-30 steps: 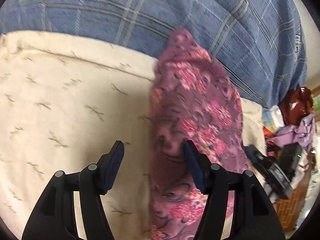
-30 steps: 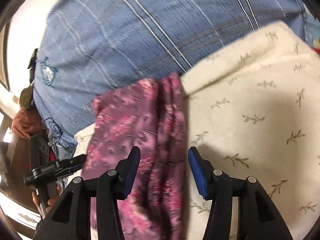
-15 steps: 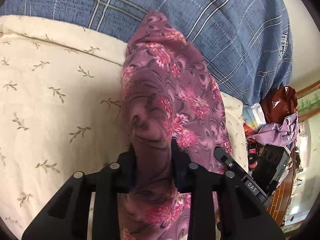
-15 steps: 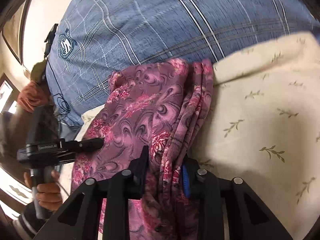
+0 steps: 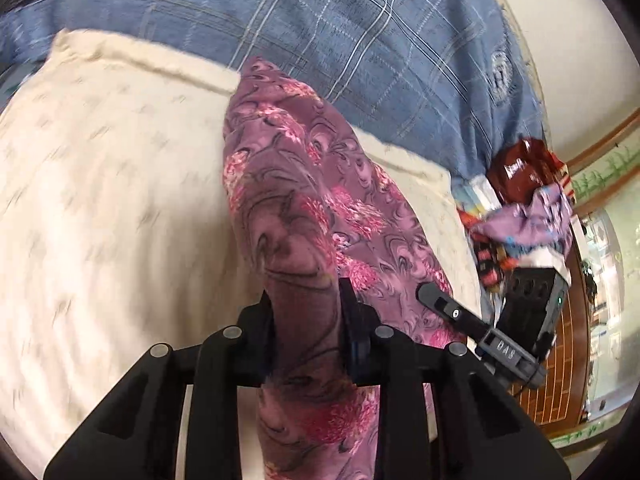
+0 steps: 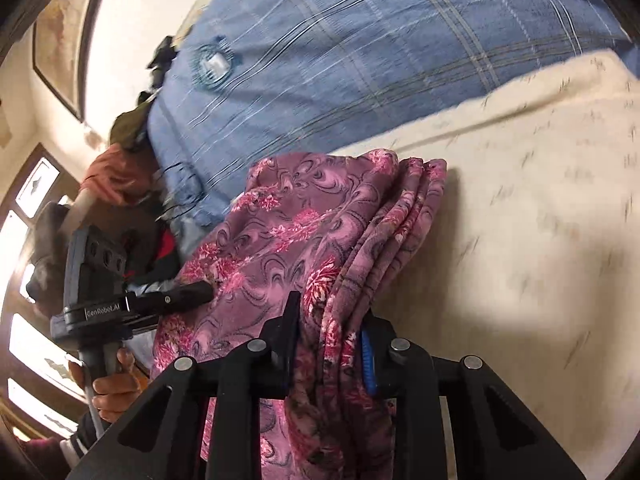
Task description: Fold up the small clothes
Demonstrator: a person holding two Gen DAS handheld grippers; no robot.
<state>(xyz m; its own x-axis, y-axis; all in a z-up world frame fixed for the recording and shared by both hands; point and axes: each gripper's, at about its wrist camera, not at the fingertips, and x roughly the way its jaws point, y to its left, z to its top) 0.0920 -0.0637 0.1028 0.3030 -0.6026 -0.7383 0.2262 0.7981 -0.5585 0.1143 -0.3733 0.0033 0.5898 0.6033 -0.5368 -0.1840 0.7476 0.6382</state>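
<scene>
Clamping is seen at both grippers: the left gripper [image 5: 306,320] is closed to a narrow gap on a bunched fold of the purple floral garment [image 5: 304,184], and the right gripper [image 6: 328,334] is closed likewise on several stacked layers of the same garment [image 6: 304,240], the cloth being pressed between the pads of each. The garment is stretched between the two grippers and is laid over a cream sheet with a sprig print [image 5: 104,200], its far end lying at the edge of a blue checked blanket [image 5: 320,32]. In the right wrist view the left gripper [image 6: 200,291] is seen at the garment's far edge, gripped by the person's hand [image 6: 110,386]. No container is identifiable; a loose heap of mixed clothes [image 5: 520,208] is seen beside the sheet. Both views are blurred by motion.
</scene>
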